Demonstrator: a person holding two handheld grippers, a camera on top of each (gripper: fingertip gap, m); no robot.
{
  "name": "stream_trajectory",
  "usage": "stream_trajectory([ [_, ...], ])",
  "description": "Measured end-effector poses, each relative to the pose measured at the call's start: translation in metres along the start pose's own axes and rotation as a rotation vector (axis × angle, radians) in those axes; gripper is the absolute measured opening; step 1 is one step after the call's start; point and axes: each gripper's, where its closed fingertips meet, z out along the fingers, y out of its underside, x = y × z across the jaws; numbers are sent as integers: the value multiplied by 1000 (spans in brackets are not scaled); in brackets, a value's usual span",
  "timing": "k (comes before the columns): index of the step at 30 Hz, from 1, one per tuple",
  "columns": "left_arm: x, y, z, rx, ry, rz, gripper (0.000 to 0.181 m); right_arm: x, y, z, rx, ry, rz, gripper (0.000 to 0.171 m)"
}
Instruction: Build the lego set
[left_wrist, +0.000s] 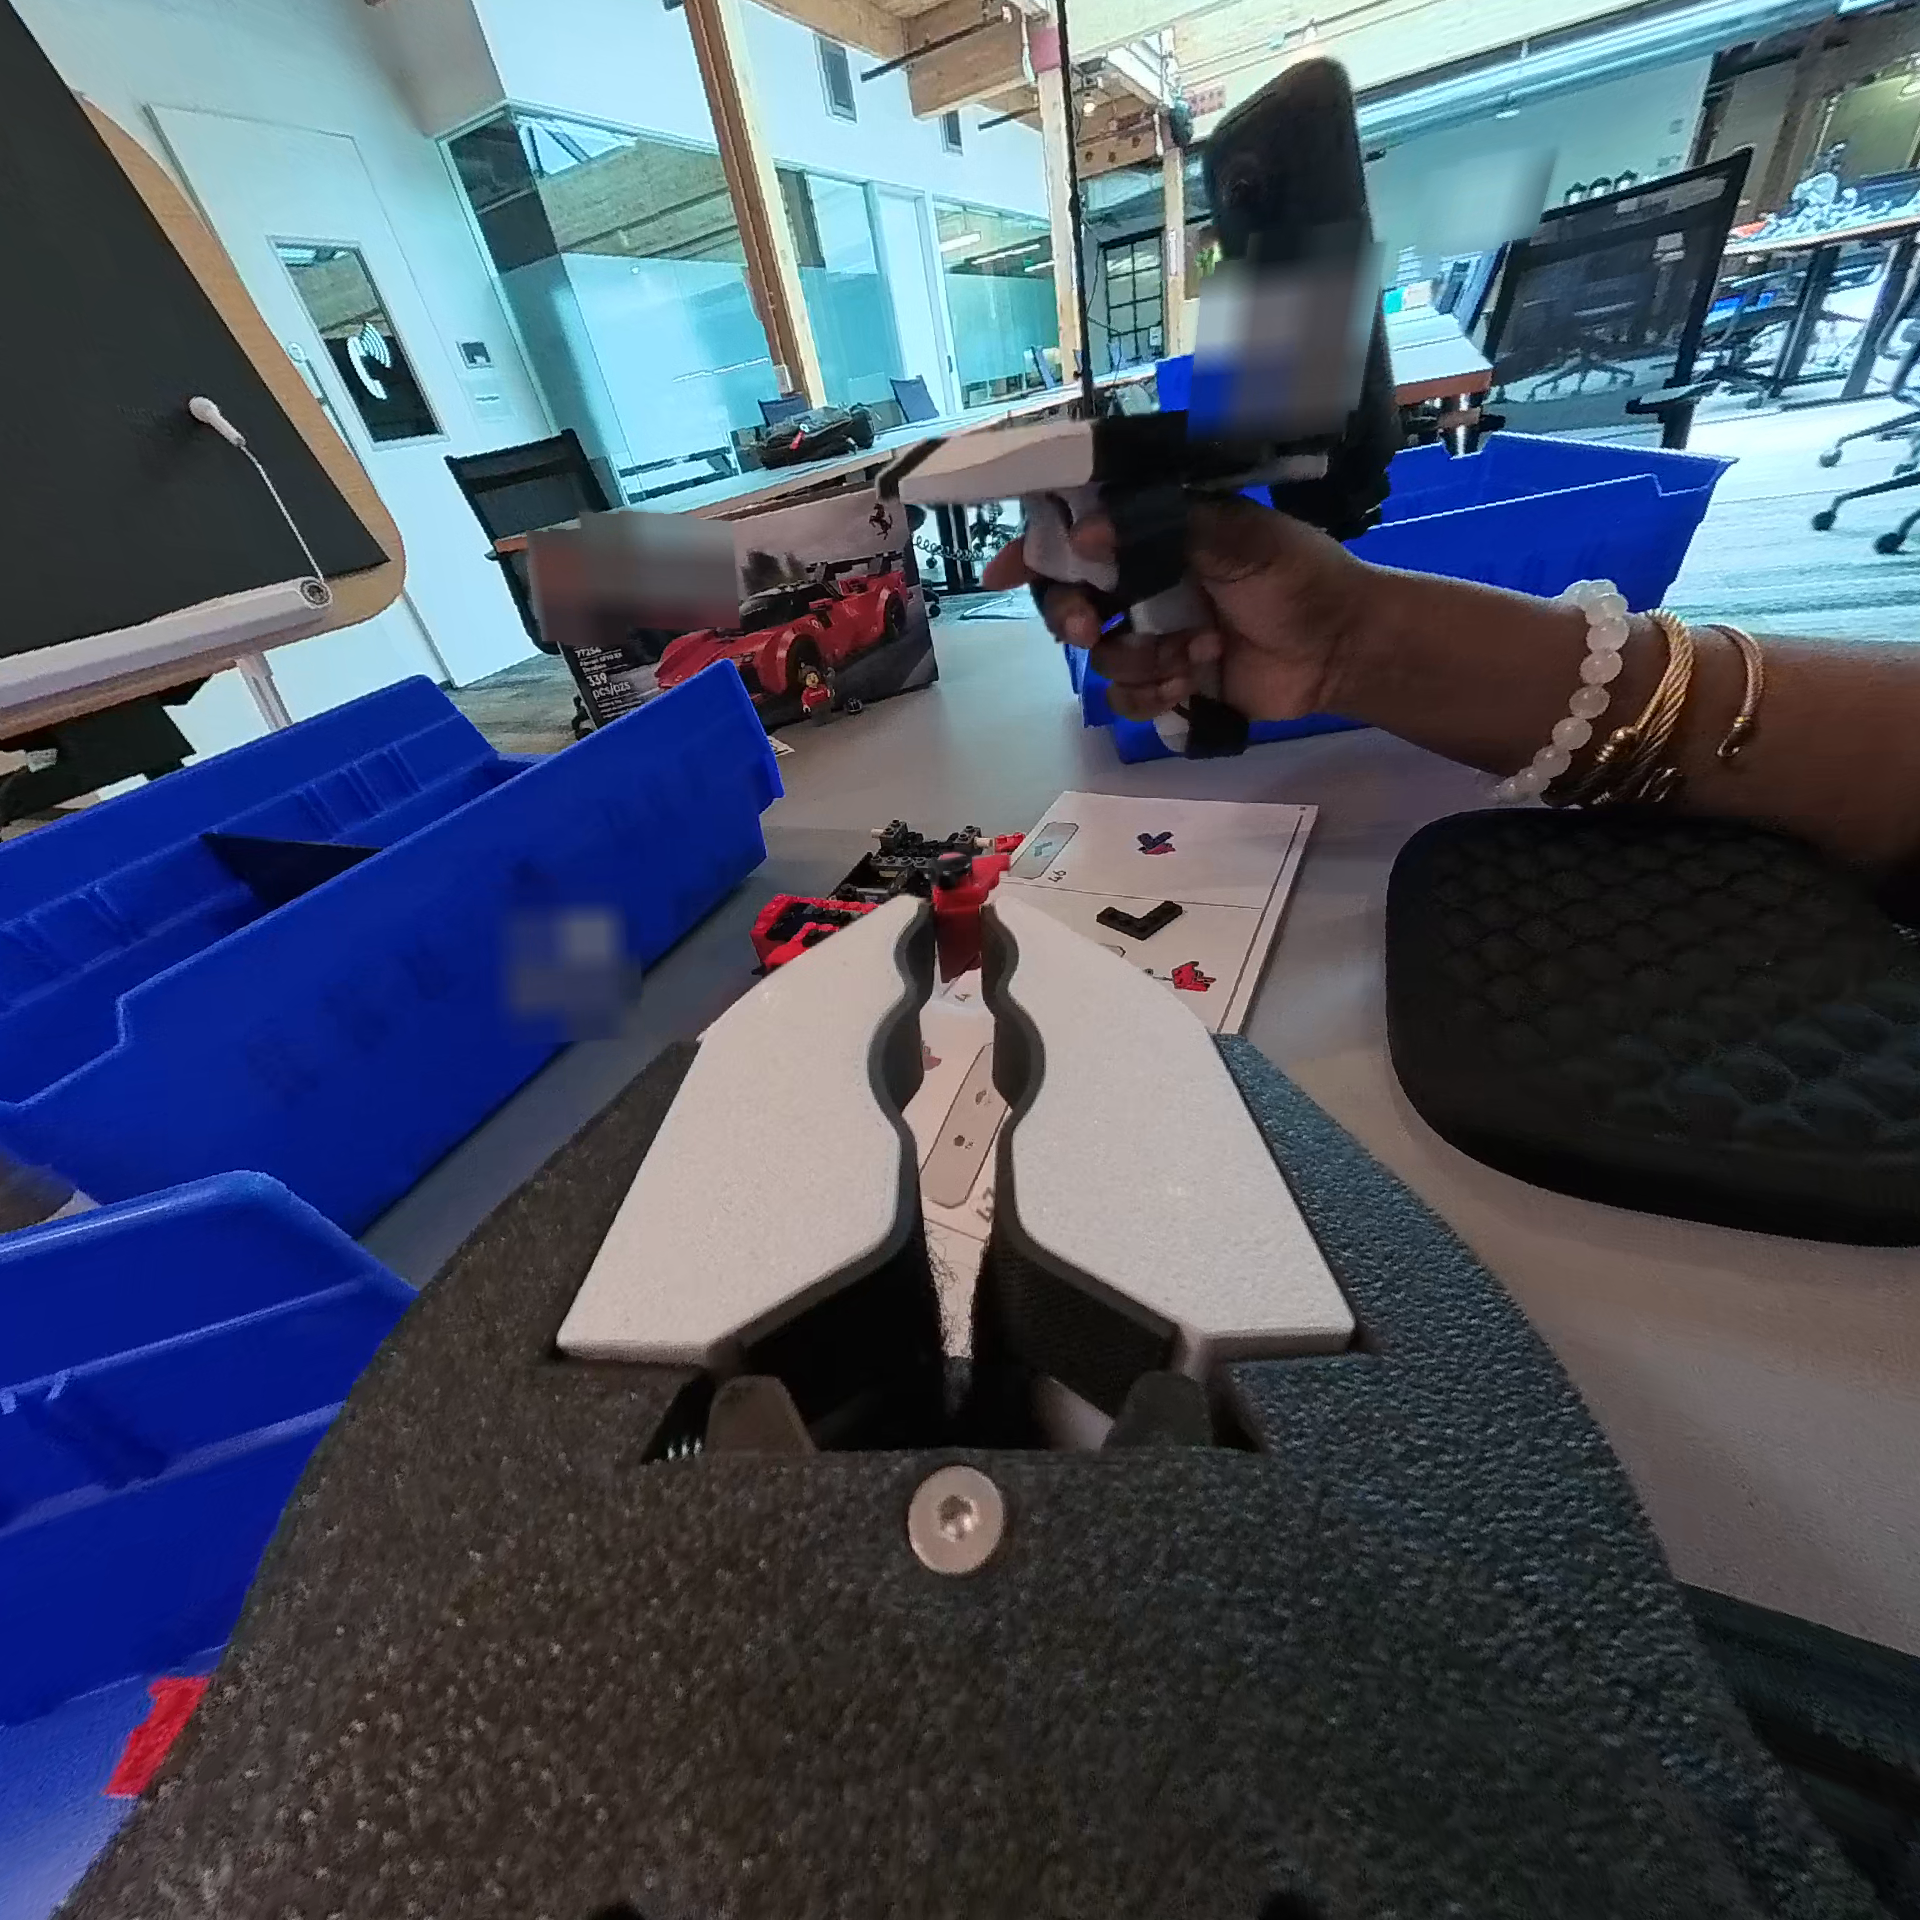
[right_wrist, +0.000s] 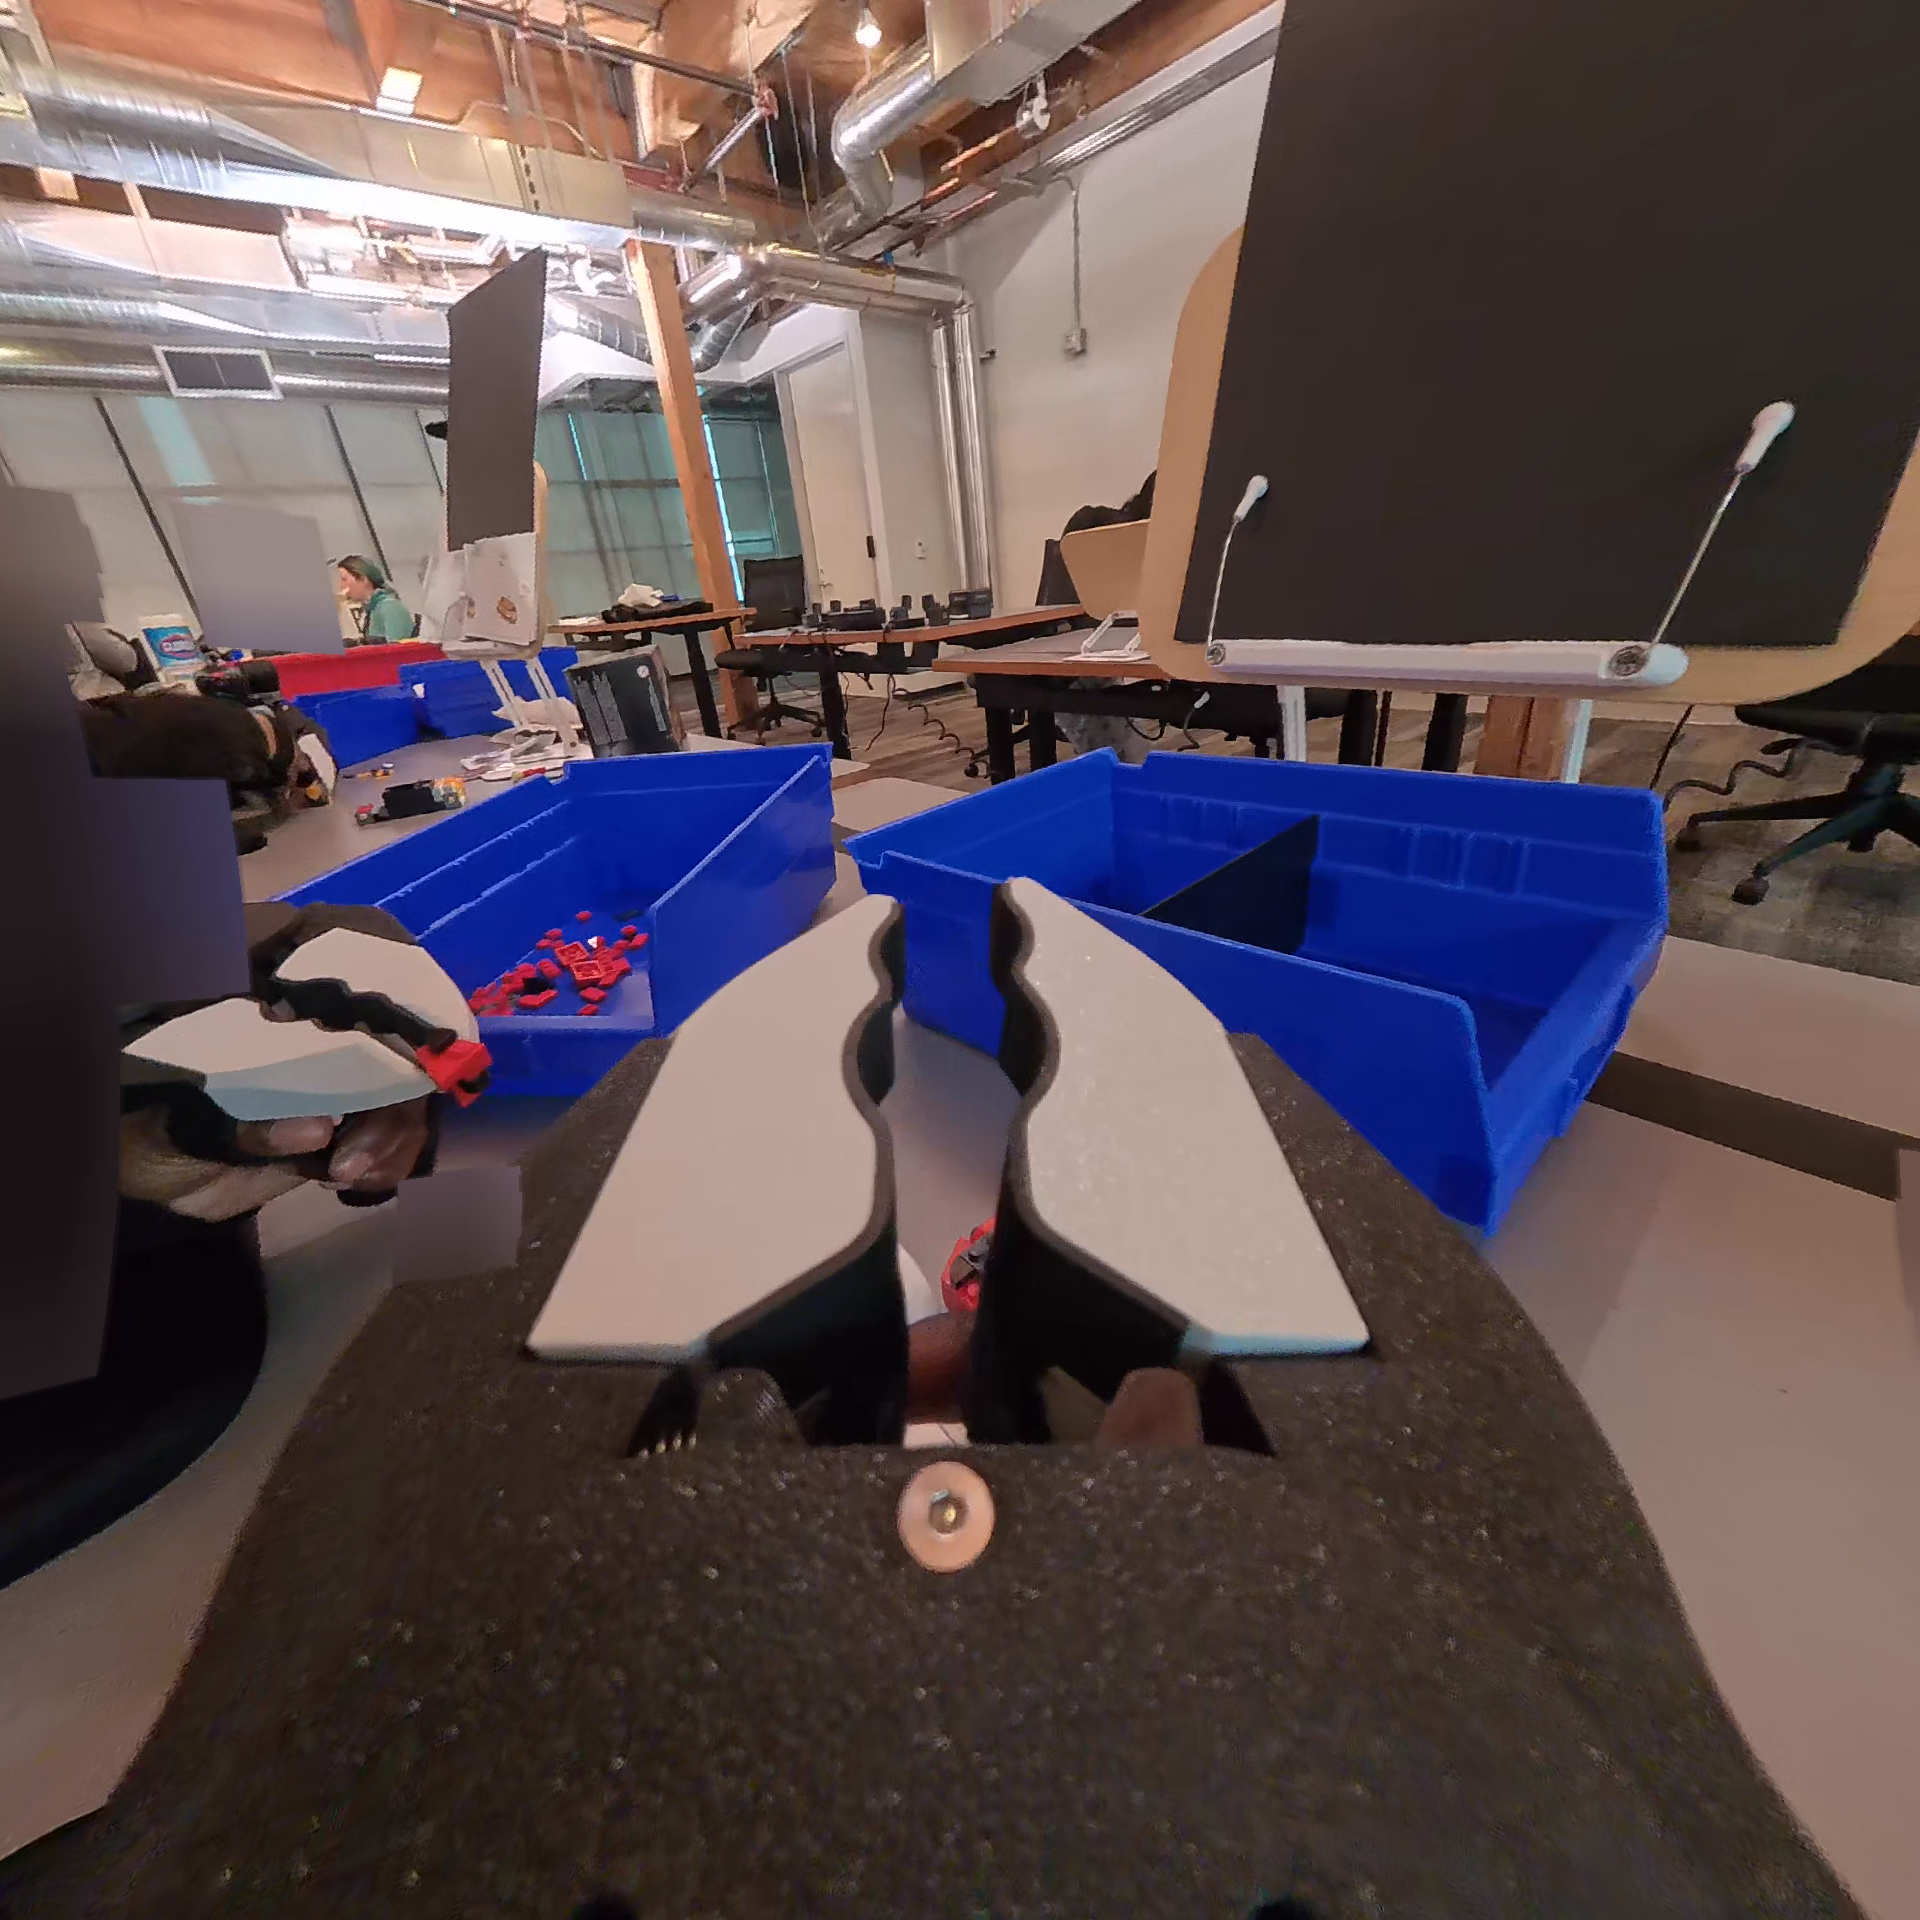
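My left gripper is shut on a small red lego piece, held just above the table. Right behind it, the partly built black and red lego model sits on the table beside the instruction sheet. The right wrist view shows the left gripper at the left with the red piece at its tips. My right gripper is narrowly open and empty. A hand holds it up in the air, as seen in the left wrist view. A bit of red lego shows below through its gap.
A blue bin holds several loose red pieces. A second blue bin with a black divider stands to its right. More blue bins line the left. The lego box stands at the back. A black pad lies at the right. Some 15 cm of space lies between my two pairs of fingers.
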Motion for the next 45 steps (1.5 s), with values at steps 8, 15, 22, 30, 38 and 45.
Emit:
stream_trajectory([
  [8, 3, -4, -1, 22, 13, 13, 7, -9, 2, 1, -14, -46, -58, 0],
  [15, 6, -4, 0, 26, 32, 20, 7, -31, -10, -4, 55, -219, -11, 4],
  [22, 55, -20, -6, 147, 390, -37, 7, -157, 49, -16, -257, -852, -184, 32],
  [30, 67, -16, -8, 123, 464, -15, 7, -173, 47, -16, -254, -935, -57, 16],
  [38, 68, -16, -8, 115, 471, -14, 7, -178, 58, -15, -310, -943, -88, 7],
  [45, 60, -15, -6, 102, 405, 10, 7, -173, 59, -9, -317, -876, -111, 7],
])
